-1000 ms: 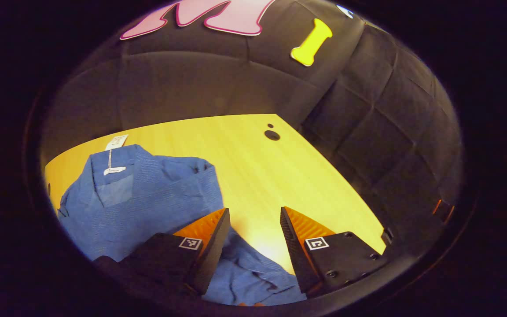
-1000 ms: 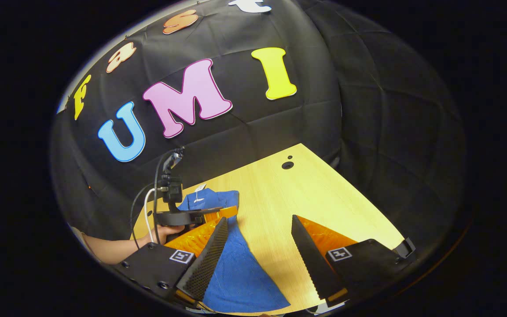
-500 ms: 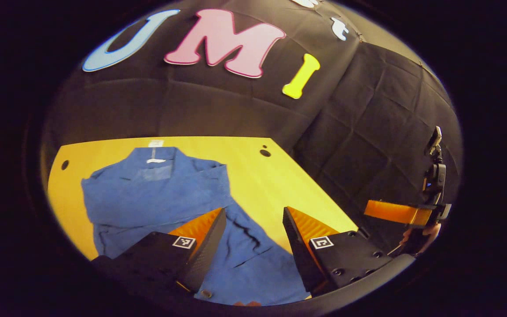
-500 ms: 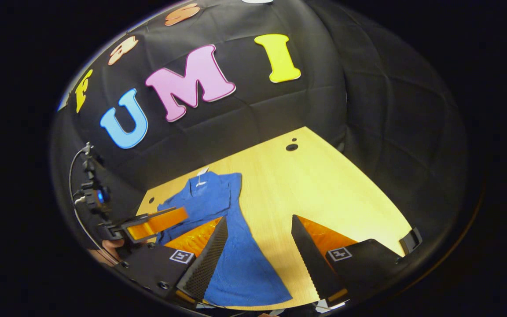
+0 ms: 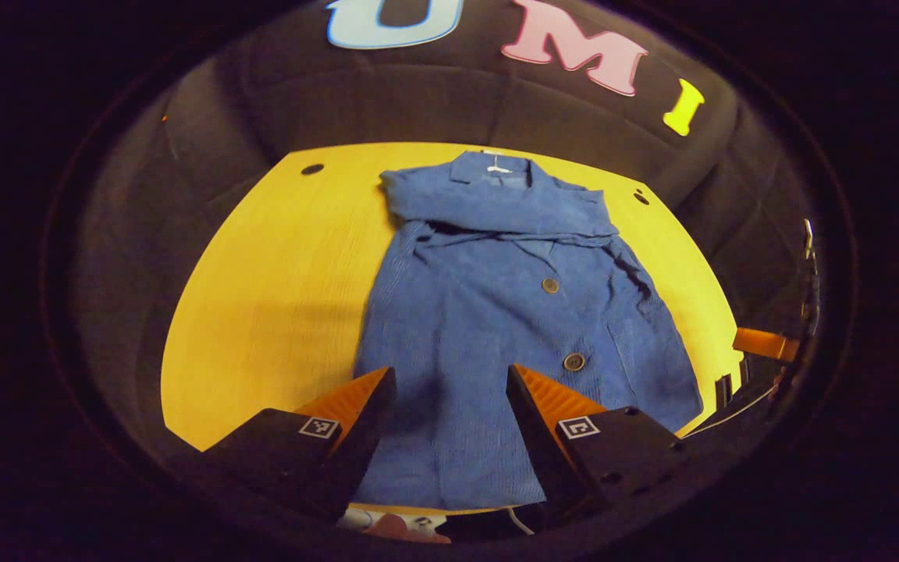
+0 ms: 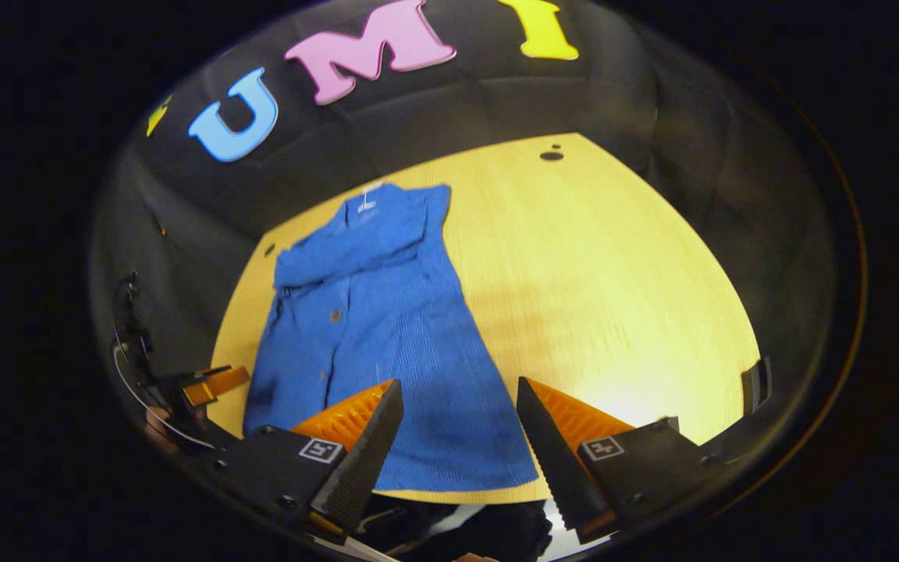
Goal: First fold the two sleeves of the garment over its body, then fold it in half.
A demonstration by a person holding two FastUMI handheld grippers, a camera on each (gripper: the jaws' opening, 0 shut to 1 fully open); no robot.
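One blue ribbed button-front garment lies flat on the yellow wooden table, its collar toward twelve o'clock by the black cloth wall and its hem at six o'clock near the table's front edge. Both sleeves are folded across the chest, forming a band just below the collar. Two dark round buttons run down the front, and a small white tag sits at the collar. In the right gripper view the same garment spreads from about eleven o'clock down to six, with the bare tabletop to its three o'clock side.

The left gripper hangs above the hem with its jaws set wide apart, gripping nothing; the fabric shows between its fingers. The right gripper is likewise spread wide and empty, over the hem's right corner. At nine o'clock in the right gripper view the left gripper stands beside the garment's far edge, a black cable looping from it. Small dark holes mark the table's far corners.
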